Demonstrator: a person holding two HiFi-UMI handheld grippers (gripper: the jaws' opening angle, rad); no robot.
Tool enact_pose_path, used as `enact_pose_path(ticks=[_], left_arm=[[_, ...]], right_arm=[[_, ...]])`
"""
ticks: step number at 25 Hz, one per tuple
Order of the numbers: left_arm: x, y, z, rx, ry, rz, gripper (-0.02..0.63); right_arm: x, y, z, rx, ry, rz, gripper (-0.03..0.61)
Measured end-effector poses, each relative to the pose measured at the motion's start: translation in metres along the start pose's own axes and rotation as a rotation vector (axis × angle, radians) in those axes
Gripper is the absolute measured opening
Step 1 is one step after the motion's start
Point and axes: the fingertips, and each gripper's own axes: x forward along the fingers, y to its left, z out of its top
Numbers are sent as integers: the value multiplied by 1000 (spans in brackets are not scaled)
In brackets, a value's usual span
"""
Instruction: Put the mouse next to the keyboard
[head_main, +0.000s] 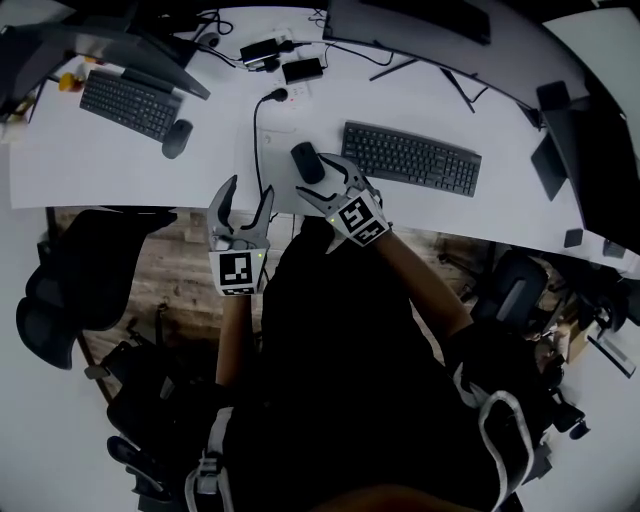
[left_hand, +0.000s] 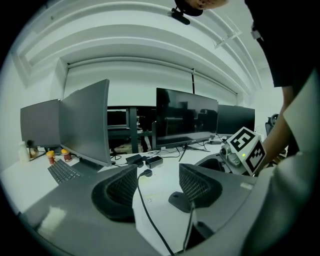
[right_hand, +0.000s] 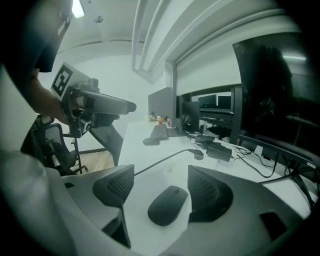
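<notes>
1. Two grippers show in the head view at the front edge of the white desk (head_main: 90, 170). The right gripper (head_main: 318, 176) reaches over that edge with its jaws wide on either side of the black mouse (head_main: 307, 161). The mouse lies on the desk just left of the keyboard (head_main: 411, 157), near the front edge. The left gripper (head_main: 250, 188) hangs at the front edge, left of the right one, with its jaws wide and pointing toward the back edge. A black cable (head_main: 255, 130) runs from the front edge toward the back. Toward the desk's left end lie a second keyboard (head_main: 130, 103) and a second mouse (head_main: 177, 138), well apart from both grippers.
2. In the left gripper view the jaws stand wide apart and grip nothing. The cable crosses the bare desk between them. The mouse lies beyond the right-hand jaw, partly hidden by it. The right gripper's marker cube (left_hand: 246, 148) stands just behind it. Dark monitors (left_hand: 186, 117) line the back edge.
3. In the right gripper view the jaws stand wide apart. The mouse lies flat on the desk between them, nearer the right-hand jaw. Whether that jaw touches it cannot be told. The cable runs across the desk beyond the jaws. The left gripper shows at upper left, above the desk's front edge.
</notes>
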Motion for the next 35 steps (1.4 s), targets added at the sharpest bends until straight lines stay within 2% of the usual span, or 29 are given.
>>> enact_pose_path(ticks=[13, 20, 25, 29, 35], left_arm=[[-2, 3, -11, 2, 42, -10, 252], [-3, -2, -16, 7, 57, -27, 252], [-5, -3, -17, 3, 57, -27, 252], [-5, -6, -17, 2, 49, -28, 252], [-4, -9, -13, -9, 30, -20, 252]], right_arm=[[49, -16, -45, 158, 64, -105, 336], [60, -25, -65, 203, 116, -211, 337], [67, -31, -88, 285, 170, -305, 347], [71, -27, -96, 266, 228, -340, 324], [75, -28, -99, 260, 278, -323, 322]])
